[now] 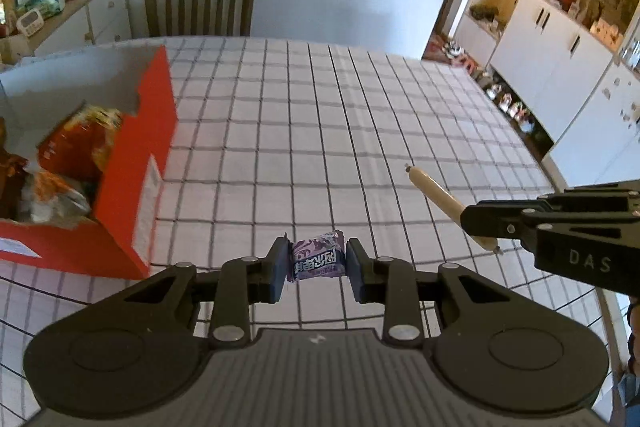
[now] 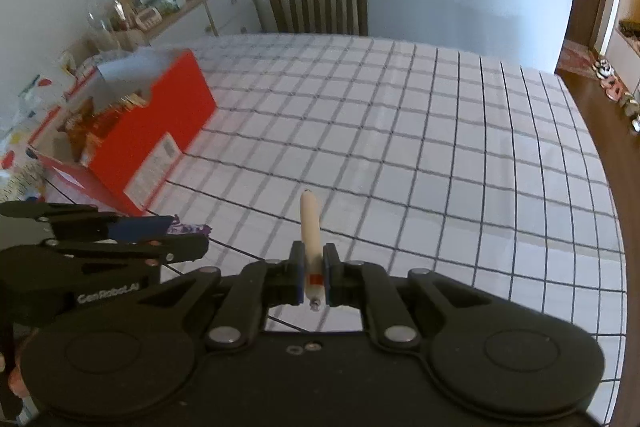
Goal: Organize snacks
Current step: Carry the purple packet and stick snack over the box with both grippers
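At the far left, the red box (image 1: 132,187) stands open on the checked table (image 1: 320,131) and already holds several orange and gold snack packets (image 1: 76,151), so part of the sorting looks done. To its right, the left tongs (image 1: 316,263) pinch a small purple candy (image 1: 318,261) by its ends, clear of the cloth; its white wrapper lettering is upside down and cannot be read. Further right, the right tongs (image 2: 313,273) are pressed onto a pale sausage stick (image 2: 310,227) near its red-banded end, the rest pointing forward. Both snacks have yet to go into the box, and the table beyond shows no others. "DAS" is printed on the right tongs and "GenRoboLAI", as far as it reads, on the left.
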`<state>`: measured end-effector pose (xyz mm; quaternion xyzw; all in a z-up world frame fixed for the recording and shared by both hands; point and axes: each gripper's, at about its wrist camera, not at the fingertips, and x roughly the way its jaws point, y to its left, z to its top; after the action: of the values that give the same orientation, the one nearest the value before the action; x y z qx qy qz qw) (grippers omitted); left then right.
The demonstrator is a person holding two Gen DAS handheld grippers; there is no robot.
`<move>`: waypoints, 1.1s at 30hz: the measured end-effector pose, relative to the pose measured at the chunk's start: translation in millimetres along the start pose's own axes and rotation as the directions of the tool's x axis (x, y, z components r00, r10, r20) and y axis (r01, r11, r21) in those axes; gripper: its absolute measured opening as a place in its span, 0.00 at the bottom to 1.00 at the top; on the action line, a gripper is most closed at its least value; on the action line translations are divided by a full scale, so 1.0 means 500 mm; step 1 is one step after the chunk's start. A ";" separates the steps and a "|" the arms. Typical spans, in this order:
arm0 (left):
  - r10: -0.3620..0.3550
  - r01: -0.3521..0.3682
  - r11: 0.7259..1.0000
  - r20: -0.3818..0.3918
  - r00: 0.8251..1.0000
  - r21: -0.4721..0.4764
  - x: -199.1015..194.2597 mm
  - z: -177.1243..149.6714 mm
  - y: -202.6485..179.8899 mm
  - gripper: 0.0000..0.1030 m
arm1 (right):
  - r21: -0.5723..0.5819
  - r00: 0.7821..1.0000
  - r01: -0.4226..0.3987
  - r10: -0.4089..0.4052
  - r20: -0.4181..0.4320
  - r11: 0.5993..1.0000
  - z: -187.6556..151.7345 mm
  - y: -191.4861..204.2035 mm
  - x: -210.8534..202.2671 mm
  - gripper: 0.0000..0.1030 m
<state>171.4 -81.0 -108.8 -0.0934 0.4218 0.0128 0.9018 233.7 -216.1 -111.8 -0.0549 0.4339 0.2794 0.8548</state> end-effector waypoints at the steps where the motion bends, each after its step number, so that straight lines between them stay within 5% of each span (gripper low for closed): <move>1: 0.001 -0.001 1.000 0.011 1.000 -0.004 -0.011 0.004 0.008 0.30 | -0.005 1.000 -0.004 0.004 0.011 1.000 0.006 0.010 -0.009 0.07; 18: 0.097 -0.086 0.993 0.158 0.983 -0.080 -0.176 0.110 0.211 0.30 | -0.112 0.990 -0.045 0.060 0.130 0.993 0.120 0.200 -0.072 0.07; 33: 0.145 -0.128 0.986 0.168 0.975 -0.108 -0.243 0.162 0.410 0.30 | -0.190 0.979 -0.085 0.117 0.169 0.978 0.210 0.400 -0.030 0.07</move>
<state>133.6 141.4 2.3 -0.1062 0.3450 0.1035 0.9268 196.5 -19.8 -5.8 -0.0852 0.3303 0.3649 0.8663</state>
